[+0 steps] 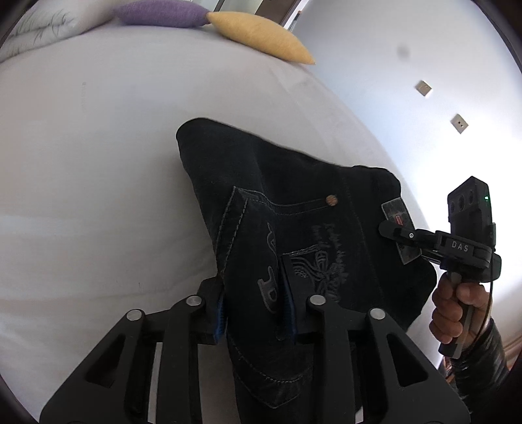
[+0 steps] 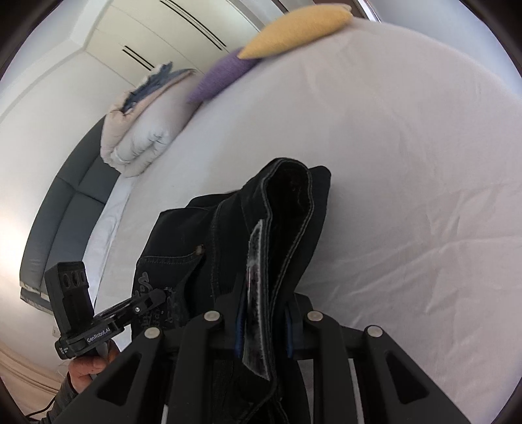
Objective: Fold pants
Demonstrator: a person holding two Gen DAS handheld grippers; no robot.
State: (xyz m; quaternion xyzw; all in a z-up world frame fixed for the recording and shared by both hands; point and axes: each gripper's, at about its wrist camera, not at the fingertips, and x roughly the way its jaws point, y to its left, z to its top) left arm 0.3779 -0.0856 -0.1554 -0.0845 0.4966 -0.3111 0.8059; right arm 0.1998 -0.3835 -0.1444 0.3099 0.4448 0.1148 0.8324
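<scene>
The dark denim pants (image 1: 293,202) hang bunched above a white bed, held by both grippers. My left gripper (image 1: 256,303) is shut on the pants at a back pocket with grey embroidery. My right gripper (image 2: 266,323) is shut on the waistband beside the grey label patch (image 2: 257,293). In the left wrist view the right gripper (image 1: 391,231) pinches the waistband at the label, to the right. In the right wrist view the left gripper (image 2: 156,298) grips the pocket area at the lower left. The pants' legs are hidden.
The white bed sheet (image 1: 98,163) spreads below. A purple cushion (image 1: 160,14) and a yellow cushion (image 1: 261,34) lie at the bed's far end. A folded white duvet (image 2: 137,130) sits by a grey headboard (image 2: 65,208). A white wall (image 1: 424,98) is on the right.
</scene>
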